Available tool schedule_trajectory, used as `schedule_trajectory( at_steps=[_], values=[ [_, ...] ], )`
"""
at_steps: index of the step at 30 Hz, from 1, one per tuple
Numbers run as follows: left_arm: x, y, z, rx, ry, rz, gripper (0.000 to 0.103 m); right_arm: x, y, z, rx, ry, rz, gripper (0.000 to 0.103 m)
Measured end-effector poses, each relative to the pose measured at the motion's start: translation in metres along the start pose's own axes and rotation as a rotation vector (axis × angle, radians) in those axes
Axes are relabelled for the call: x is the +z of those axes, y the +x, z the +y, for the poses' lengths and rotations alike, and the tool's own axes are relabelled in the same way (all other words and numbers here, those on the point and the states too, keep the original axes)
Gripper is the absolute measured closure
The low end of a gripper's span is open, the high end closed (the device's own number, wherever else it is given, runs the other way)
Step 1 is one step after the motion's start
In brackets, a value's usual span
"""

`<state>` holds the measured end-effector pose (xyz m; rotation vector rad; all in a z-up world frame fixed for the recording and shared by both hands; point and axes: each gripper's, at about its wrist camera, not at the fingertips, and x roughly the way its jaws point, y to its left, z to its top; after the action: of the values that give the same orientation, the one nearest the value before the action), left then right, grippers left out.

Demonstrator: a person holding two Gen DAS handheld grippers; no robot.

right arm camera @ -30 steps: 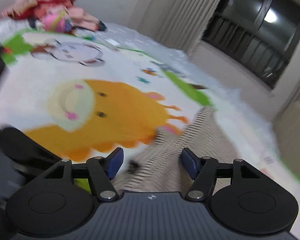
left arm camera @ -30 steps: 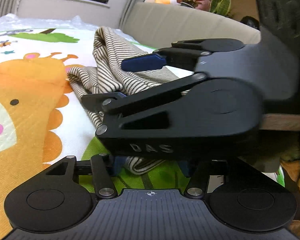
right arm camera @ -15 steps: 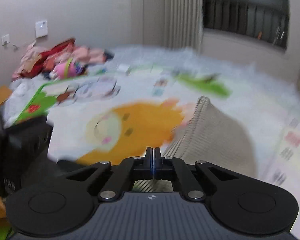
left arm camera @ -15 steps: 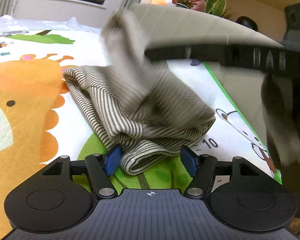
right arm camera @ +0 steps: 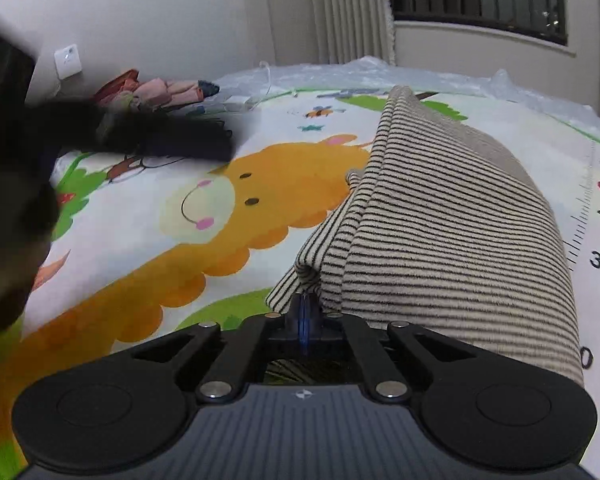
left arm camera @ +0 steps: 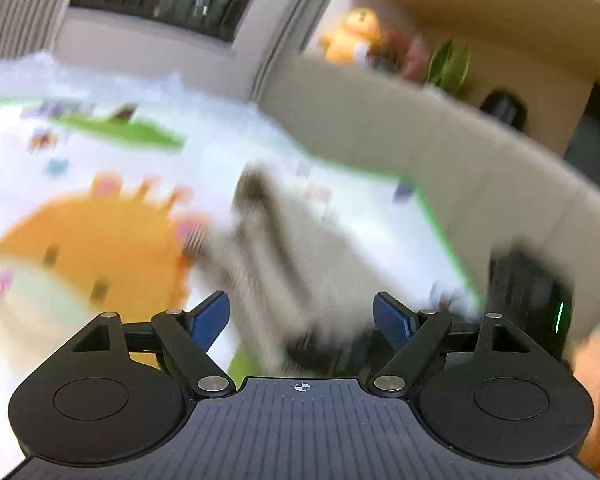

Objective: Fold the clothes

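Only the right gripper (right arm camera: 305, 312) visibly pinches the striped garment (right arm camera: 440, 220).

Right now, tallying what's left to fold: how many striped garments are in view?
1. The striped garment is draped up off the play mat, its near edge pinched in the right claw. More may lie hidden beneath it.

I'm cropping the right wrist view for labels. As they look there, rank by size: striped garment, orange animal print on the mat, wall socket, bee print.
Largest to smallest, as they look:
1. striped garment, nearest the camera, so apparent size only
2. orange animal print
3. wall socket
4. bee print, close to the socket; unsure
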<state>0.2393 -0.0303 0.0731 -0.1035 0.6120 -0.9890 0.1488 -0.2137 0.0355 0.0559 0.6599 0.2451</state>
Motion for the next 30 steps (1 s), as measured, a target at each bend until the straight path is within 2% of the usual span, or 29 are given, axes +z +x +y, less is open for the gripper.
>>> schedule_trajectory(
  at_steps=[2, 3, 4, 6, 9, 10, 12, 14, 16, 18, 21, 25, 28, 30],
  values=[
    [0.022, 0.014, -0.017, 0.036, 0.027, -0.043, 0.020, -0.003, -0.015, 0.005, 0.007, -0.022, -0.019, 0.091],
    [0.031, 0.024, -0.022, 0.056, 0.031, -0.051, 0.020, -0.005, -0.027, 0.005, 0.013, -0.038, -0.036, 0.078],
    [0.037, 0.040, -0.022, 0.081, 0.022, -0.036, 0.019, -0.007, -0.039, 0.004, 0.016, -0.054, -0.056, 0.069],
    [0.047, 0.070, -0.021, 0.124, 0.000, -0.001, 0.017, -0.012, -0.062, 0.000, 0.003, -0.074, -0.098, 0.059],
    [0.049, 0.110, -0.007, 0.141, -0.047, 0.054, 0.016, -0.021, -0.086, -0.020, -0.093, -0.054, -0.166, 0.040],
    [0.049, 0.122, -0.002, 0.142, -0.061, 0.066, 0.016, -0.024, -0.094, -0.027, -0.125, -0.048, -0.188, 0.039],
    [0.047, 0.129, 0.001, 0.143, -0.074, 0.063, 0.023, -0.030, -0.101, -0.046, -0.185, 0.035, -0.211, 0.039],
    [0.045, 0.126, 0.000, 0.141, -0.072, 0.045, 0.057, -0.030, -0.105, -0.060, -0.200, 0.106, -0.234, 0.039],
    [0.044, 0.114, -0.002, 0.133, -0.051, 0.022, 0.065, -0.022, -0.107, -0.066, -0.193, 0.125, -0.266, 0.039],
    [0.041, 0.101, 0.000, 0.127, -0.057, 0.012, 0.067, -0.005, -0.103, -0.067, -0.163, 0.116, -0.289, 0.039],
    [0.023, 0.086, 0.004, 0.146, -0.053, 0.036, 0.067, 0.018, -0.076, -0.068, -0.115, 0.103, -0.268, 0.039],
    [0.001, 0.075, 0.015, 0.170, -0.061, 0.061, 0.067, 0.014, -0.014, -0.051, -0.040, 0.086, -0.112, 0.041],
    [-0.002, 0.063, 0.021, 0.182, -0.060, 0.060, 0.064, 0.002, 0.000, -0.019, -0.134, -0.046, -0.116, 0.041],
    [0.003, 0.052, 0.018, 0.173, -0.052, 0.028, 0.065, 0.003, -0.001, -0.013, -0.155, -0.054, -0.112, 0.041]
  ],
)
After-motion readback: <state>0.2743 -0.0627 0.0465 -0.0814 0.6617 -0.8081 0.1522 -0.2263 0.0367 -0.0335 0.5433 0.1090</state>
